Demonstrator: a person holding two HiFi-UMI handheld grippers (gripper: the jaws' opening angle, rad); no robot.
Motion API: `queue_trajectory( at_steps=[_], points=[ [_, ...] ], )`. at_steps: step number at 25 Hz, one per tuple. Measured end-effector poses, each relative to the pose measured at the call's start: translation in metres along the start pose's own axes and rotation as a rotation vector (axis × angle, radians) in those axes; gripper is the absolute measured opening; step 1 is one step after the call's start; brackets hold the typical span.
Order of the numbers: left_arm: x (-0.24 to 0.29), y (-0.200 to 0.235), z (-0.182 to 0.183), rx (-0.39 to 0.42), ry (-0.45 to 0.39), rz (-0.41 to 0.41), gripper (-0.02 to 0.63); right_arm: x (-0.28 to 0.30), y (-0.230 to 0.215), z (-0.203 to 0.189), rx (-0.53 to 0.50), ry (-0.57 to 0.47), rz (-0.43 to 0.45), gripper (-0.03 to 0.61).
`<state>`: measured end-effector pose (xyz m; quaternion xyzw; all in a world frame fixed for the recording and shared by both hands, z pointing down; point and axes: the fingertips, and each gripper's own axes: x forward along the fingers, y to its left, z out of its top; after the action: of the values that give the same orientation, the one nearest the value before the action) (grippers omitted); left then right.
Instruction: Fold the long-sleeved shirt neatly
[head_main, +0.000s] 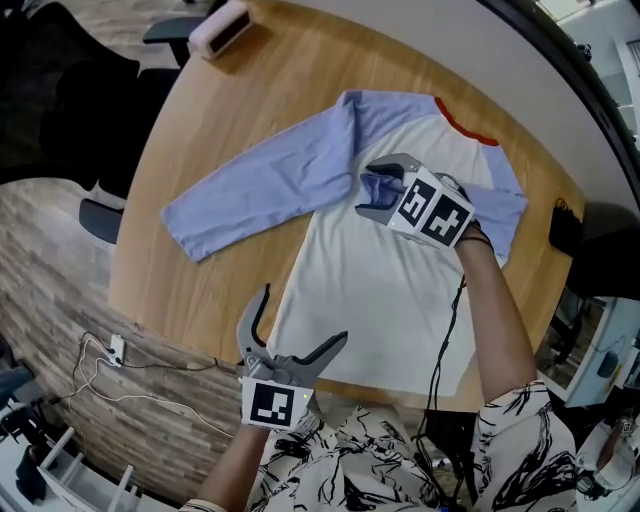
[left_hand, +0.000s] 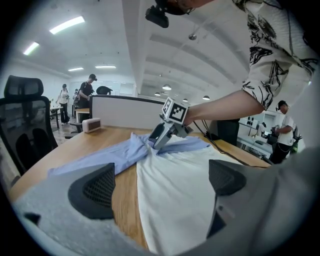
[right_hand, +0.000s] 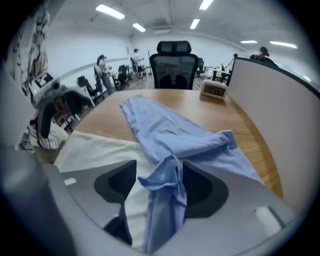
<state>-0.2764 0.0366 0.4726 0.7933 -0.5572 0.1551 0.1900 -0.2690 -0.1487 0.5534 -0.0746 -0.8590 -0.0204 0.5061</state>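
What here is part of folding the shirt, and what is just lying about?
In use: long-sleeved shirt, left hand-held gripper, right hand-held gripper, table.
Lying about: small clock, office chair, floor cables.

Open office, wooden table (head_main: 250, 100), black chair (right_hand: 172, 60), ceiling strip lights (left_hand: 67, 25)

There is one long-sleeved shirt (head_main: 385, 290) with two blue sleeves (head_main: 260, 190), one round wooden table (head_main: 190, 290), one small clock (head_main: 218, 28) on it, and two grippers, the left gripper (head_main: 305, 316) and the right gripper (head_main: 368, 190).
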Motion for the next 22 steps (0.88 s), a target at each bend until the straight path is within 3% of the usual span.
queue_trajectory(
  at_steps=[2,5,6,8,13,16,20,22],
  points=[
    [0.003,-0.001,-0.001,-0.007,0.001,-0.007,0.578,-0.008,-0.002,0.002,0.041,-0.054,-0.004,0.304],
    [0.006,-0.006,0.0,-0.008,-0.007,-0.021,0.58,-0.024,-0.017,-0.018,0.011,-0.015,-0.098,0.3],
    [0.007,-0.007,0.001,-0.009,-0.01,-0.025,0.58,-0.028,-0.022,-0.024,0.009,-0.009,-0.127,0.254],
    [0.009,-0.009,0.001,-0.012,-0.011,-0.031,0.58,-0.03,-0.022,-0.029,0.005,-0.003,-0.143,0.067],
    [0.011,-0.008,-0.003,-0.017,0.001,-0.035,0.58,0.006,-0.013,-0.031,-0.04,0.067,-0.097,0.024],
    [0.008,-0.001,-0.005,-0.012,0.004,-0.026,0.581,0.009,-0.035,-0.024,-0.014,0.064,-0.141,0.019],
    [0.004,0.011,-0.007,-0.017,-0.002,-0.013,0.581,0.0,-0.058,-0.02,0.027,0.035,-0.202,0.113],
    [0.003,0.014,-0.01,-0.024,0.004,-0.01,0.581,0.009,-0.062,-0.024,0.1,0.011,-0.169,0.16]
  ],
)
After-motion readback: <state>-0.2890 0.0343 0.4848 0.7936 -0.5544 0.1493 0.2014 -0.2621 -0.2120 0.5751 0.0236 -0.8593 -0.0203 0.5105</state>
